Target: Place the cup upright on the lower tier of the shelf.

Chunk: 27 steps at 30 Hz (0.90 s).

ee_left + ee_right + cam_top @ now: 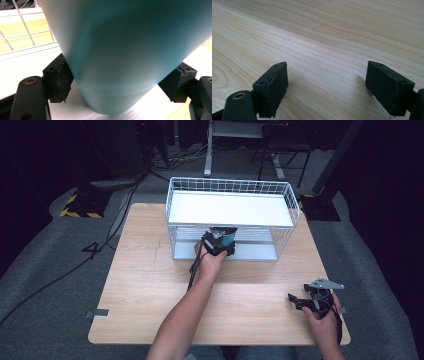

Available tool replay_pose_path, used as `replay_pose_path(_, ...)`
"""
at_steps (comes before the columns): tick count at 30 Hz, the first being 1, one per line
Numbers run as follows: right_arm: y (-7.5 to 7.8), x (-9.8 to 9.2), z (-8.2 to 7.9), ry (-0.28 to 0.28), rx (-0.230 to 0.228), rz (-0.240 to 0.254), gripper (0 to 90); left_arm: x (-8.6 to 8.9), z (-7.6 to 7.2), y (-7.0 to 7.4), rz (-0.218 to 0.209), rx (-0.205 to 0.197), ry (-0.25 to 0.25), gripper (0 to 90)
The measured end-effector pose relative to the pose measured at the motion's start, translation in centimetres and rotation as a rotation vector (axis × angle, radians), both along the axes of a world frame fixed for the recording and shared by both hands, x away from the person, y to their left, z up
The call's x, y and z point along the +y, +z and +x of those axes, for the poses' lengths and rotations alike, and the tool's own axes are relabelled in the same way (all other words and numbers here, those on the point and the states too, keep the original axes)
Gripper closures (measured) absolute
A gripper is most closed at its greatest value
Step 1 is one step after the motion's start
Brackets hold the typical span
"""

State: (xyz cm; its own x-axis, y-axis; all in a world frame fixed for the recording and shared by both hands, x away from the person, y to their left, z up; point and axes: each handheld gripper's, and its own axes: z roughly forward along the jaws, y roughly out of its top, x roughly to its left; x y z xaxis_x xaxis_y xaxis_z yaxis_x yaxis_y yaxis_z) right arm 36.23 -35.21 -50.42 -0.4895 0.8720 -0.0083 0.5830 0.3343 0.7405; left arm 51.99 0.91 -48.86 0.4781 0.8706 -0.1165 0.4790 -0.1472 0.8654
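high view: left gripper (223,241) sits at the front opening of the white wire rack (292,205), at about 12 o'clock on the wooden table (145,285), reaching into the lower level. a teal cup (228,239) shows between its jaws, right at the rack's bottom shelf edge. right gripper (295,301) rests near the table's 4 o'clock corner, well apart from the rack, held low by the right hand (325,320).

left gripper view: the cup (130,50) is close up, smooth pale teal wall, narrowing toward the bottom. both pads (61,80) press on its sides at 9 and 3 o'clock, so the jaws are pinching the cup low on its body. rack wires (27,32) at upper left, white shelf under the cup; can't tell if the base touches the shelf or is just above it.

right gripper view: jaws spread wide, nothing between them, bare wood grain (324,37) below.

handling guess: cup looks light, stiff, probably plastic or coated metal, smooth and likely slippery. the taper means a low grip could let it slide up out of the pads; a hold nearer mid-height with steady squeeze seems safer. not fragile looking, but could tip if bumped on the rack wire.
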Motion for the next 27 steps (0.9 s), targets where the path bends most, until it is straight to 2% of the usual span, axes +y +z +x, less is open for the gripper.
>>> replay_pose_path(1, 0.0, 0.0, 0.0, 0.0, 0.0, 0.0, 18.6, -0.1, 0.0, -0.2, 0.014, -0.018, -0.01, 22.4)
replay_pose_path(3, 0.0, 0.0, 0.0, 0.0, 0.0, 0.0, 18.6, -0.2, 0.0, -0.2, 0.021, -0.023, -0.022, 22.3)
replay_pose_path(4, 0.0, 0.0, 0.0, 0.0, 0.0, 0.0, 18.6, -0.3, 0.0, -0.4, 0.026, -0.039, -0.051, 22.2)
replay_pose_path(6, 0.0, 0.0, 0.0, 0.0, 0.0, 0.0, 18.6, -0.4, 0.1, -0.5, 0.026, -0.053, -0.062, 22.1)
replay_pose_path(13, 0.0, 0.0, 0.0, 0.0, 0.0, 0.0, 18.6, -0.5, 0.0, -0.6, 0.03, -0.047, -0.062, 20.5)
replay_pose_path(15, 0.0, 0.0, 0.0, 0.0, 0.0, 0.0, 18.6, -0.6, -0.1, -0.6, 0.039, -0.043, -0.06, 15.5)
replay_pose_path(17, 0.0, 0.0, 0.0, 0.0, 0.0, 0.0, 18.6, -0.6, -0.1, -0.5, 0.043, -0.048, -0.055, 15.3)
replay_pose_path(18, 0.0, 0.0, 0.0, 0.0, 0.0, 0.0, 18.6, -0.5, -0.2, -0.3, 0.026, -0.052, -0.054, 15.3)
replay_pose_path(24, 0.0, 0.0, 0.0, 0.0, 0.0, 0.0, 18.6, -0.1, -0.7, 0.1, 0.033, -0.052, -0.054, 15.3)
replay_pose_path(25, 0.0, 0.0, 0.0, 0.0, 0.0, 0.0, 18.6, 0.0, -0.9, 0.2, 0.038, -0.056, -0.027, 15.2)
replay_pose_path(26, 0.0, 0.0, 0.0, 0.0, 0.0, 0.0, 18.6, 0.2, -1.0, 0.3, 0.039, -0.057, -0.027, 15.2)
replay_pose_path(27, 0.0, 0.0, 0.0, 0.0, 0.0, 0.0, 18.6, 0.4, -1.0, 0.4, 0.032, -0.053, -0.069, 15.2)
